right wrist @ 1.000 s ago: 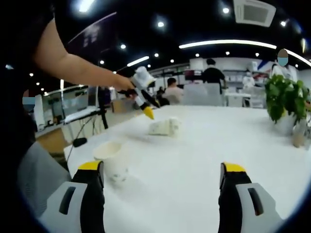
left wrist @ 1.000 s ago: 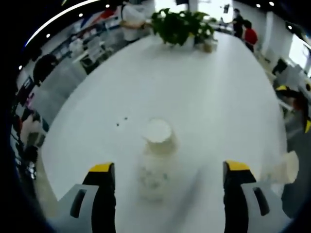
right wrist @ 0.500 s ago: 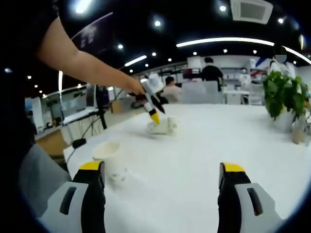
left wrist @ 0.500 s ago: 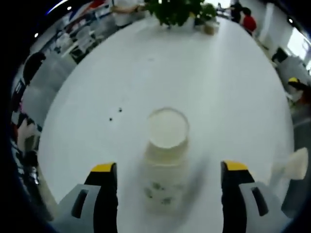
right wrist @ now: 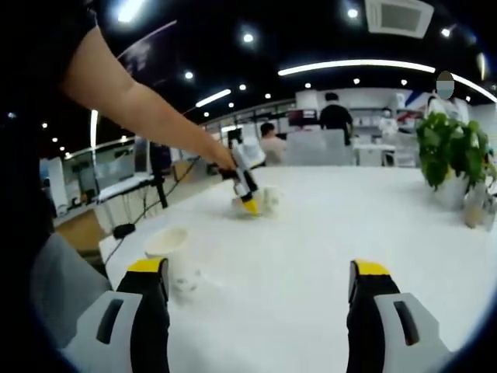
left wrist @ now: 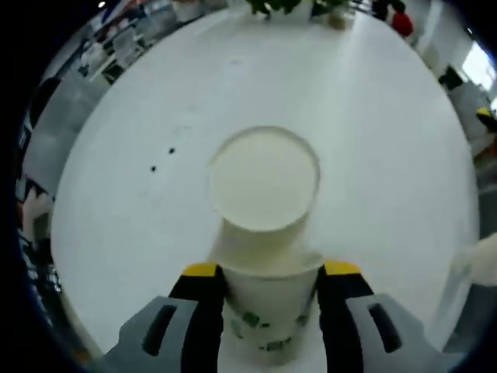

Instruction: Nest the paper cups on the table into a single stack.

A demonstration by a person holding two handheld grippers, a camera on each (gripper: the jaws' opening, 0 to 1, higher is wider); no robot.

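Note:
A white paper cup (left wrist: 264,183) with green print lies on its side on the white table (left wrist: 373,116), one round end turned up toward the camera. My left gripper (left wrist: 272,270) has its jaws pressed against the cup's two sides, shut on it. In the right gripper view that cup (right wrist: 264,199) lies mid-table, and the left gripper (right wrist: 247,203), held by a person's arm, points down onto it. A second paper cup (right wrist: 168,247) stands upright just beyond the left jaw of my right gripper (right wrist: 256,268), which is open and holds nothing. Its pale edge (left wrist: 485,260) shows at the far right.
A potted plant (right wrist: 454,151) stands at the table's far right end, with a small jar (right wrist: 475,208) beside it. The table's near edge (right wrist: 116,249) runs left of the upright cup. Several people and desks are in the background. Two dark specks (left wrist: 171,150) mark the tabletop.
The left gripper has come down over the lying cup, and its jaws have closed from wide apart onto the cup's sides. The right gripper has barely moved and stays open.

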